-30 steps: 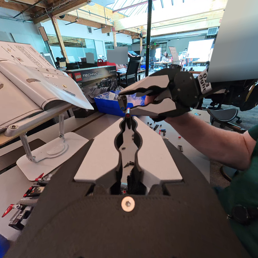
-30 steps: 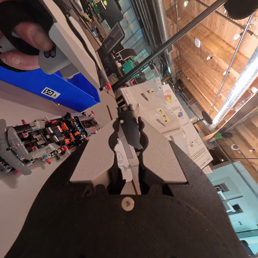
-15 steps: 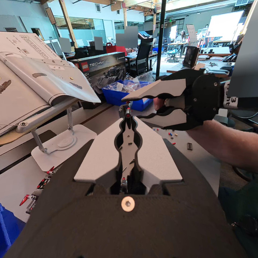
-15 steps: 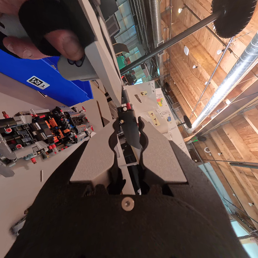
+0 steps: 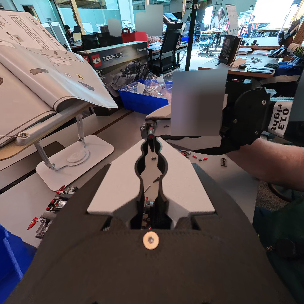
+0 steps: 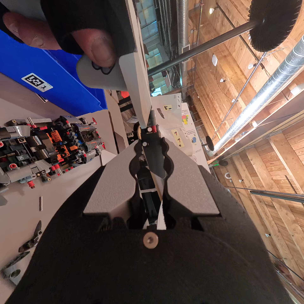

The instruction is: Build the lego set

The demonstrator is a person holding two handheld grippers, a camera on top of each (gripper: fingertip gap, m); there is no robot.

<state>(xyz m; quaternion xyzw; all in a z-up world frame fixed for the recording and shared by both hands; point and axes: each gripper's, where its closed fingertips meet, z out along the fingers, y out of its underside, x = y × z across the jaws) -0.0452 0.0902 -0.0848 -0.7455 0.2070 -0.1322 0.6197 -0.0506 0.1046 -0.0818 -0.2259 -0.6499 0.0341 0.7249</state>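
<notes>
Pin meets panel in mid-air above the tabletop point(image 5: 125, 125), and the coming push turns on that one alignment. Going left to right in the left wrist view: an open instruction booklet point(image 5: 49, 77) rests on a white metal stand point(image 5: 74, 156); below it the part-built car model point(image 6: 47, 148), a dense block of grey, black, orange and red pieces, lies at the left edge of the tabletop. Next comes the left claw point(image 5: 151, 139), its pale matte fingers pressed together on a slim grey pin point(image 5: 150, 131) with a red end; the pin's long axis runs straight forward along the fingers.

Touching the pin's far end, or just beside it, is the pierced end of a dark panel piece point(image 6: 153, 158), a flat, smooth, blade-shaped part tapering to a point. The right claw point(image 6: 152, 144), reaching in from the right, pinches that panel, whose long axis lies along this claw's own fingers and so roughly crosswise to the pin. Whether the pin is already seated in the hole I cannot tell.

Likely the next move is a short push along the pin's axis; any tilt could jam it or pop it loose. Farther right, small red and black loose pieces point(image 5: 199, 158) lie scattered on the tabletop.
</notes>
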